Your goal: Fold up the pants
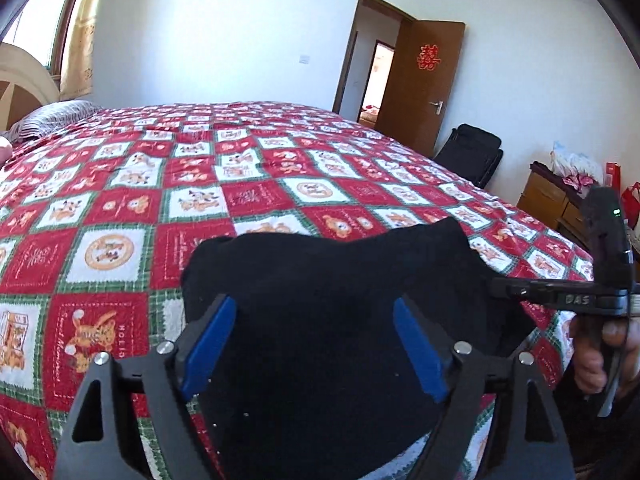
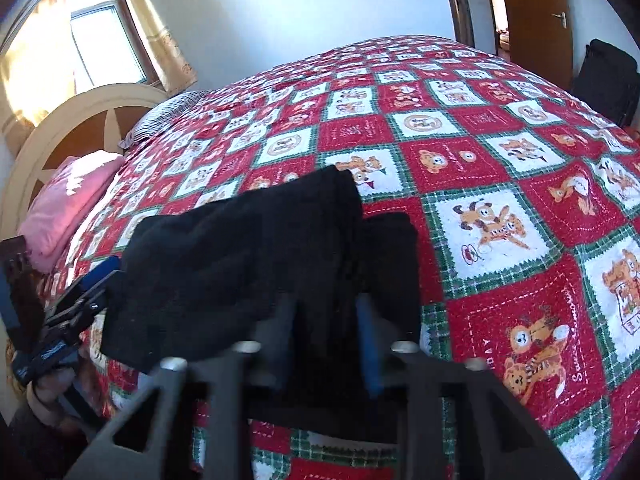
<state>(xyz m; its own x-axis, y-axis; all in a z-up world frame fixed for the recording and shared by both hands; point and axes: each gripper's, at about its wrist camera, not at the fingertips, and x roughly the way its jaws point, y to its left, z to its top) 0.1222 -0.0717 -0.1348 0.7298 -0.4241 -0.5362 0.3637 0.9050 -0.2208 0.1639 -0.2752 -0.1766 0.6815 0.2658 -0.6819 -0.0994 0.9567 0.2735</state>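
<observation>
Folding stage, near edge of the quilt (image 2: 500,184): black pants (image 2: 248,248) lie bunched just ahead of both tools. I judge the top layer may slide or unfold if my right gripper (image 2: 326,344), jaws narrowed on a fabric ridge, pulls unevenly. My left gripper (image 1: 310,344) hangs tilted downward over the cloth, blue pads spread, clasping nothing.

Bright daylight floods through the window (image 2: 100,28), glaring there; fisheye edges bend, foreground blurs.
</observation>
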